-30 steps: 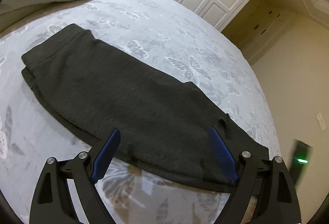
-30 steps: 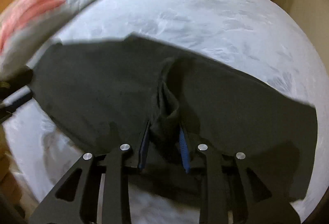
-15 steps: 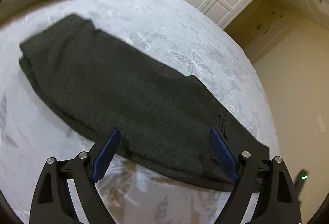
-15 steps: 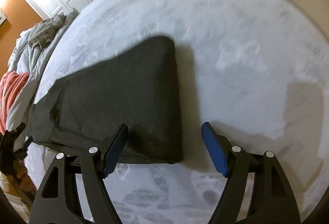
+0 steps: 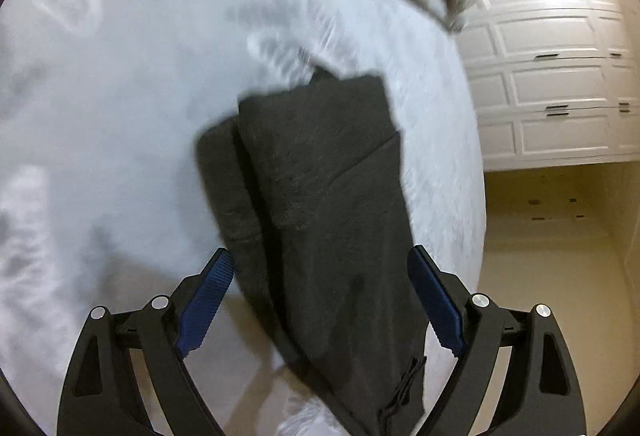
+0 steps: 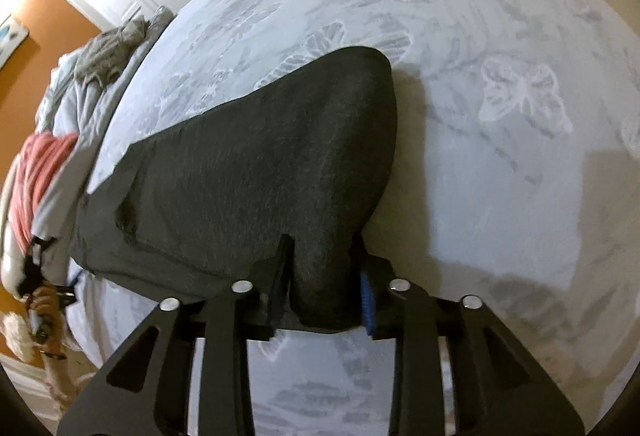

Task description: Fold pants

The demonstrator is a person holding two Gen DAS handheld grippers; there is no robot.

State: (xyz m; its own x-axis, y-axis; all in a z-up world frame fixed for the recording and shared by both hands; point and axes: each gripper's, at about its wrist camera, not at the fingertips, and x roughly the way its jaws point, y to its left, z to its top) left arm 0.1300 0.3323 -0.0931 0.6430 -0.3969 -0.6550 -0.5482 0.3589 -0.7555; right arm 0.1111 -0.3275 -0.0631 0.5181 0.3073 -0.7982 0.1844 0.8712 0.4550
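Note:
Dark grey pants [image 5: 320, 196] lie folded lengthwise on a pale butterfly-print bedspread [image 5: 120, 96]. In the left wrist view my left gripper [image 5: 320, 296] is open, its blue pads either side of the near end of the pants, where a drawstring [image 5: 404, 388] shows. In the right wrist view the pants [image 6: 260, 164] stretch away to the left. My right gripper [image 6: 326, 296] is shut on the near folded end of the pants, the cloth bunched between the fingers.
A heap of grey and red bedding and clothes [image 6: 80, 84] lies at the bed's far side. White wardrobe doors [image 5: 552, 56] stand beyond the bed, with beige floor [image 5: 552, 236] beside the bed edge. A person's hand [image 6: 40, 304] shows at the left edge.
My right gripper, open half a second ago, has closed on the near folded end of the pants. My left gripper has swung round to look along the pants and stays open.

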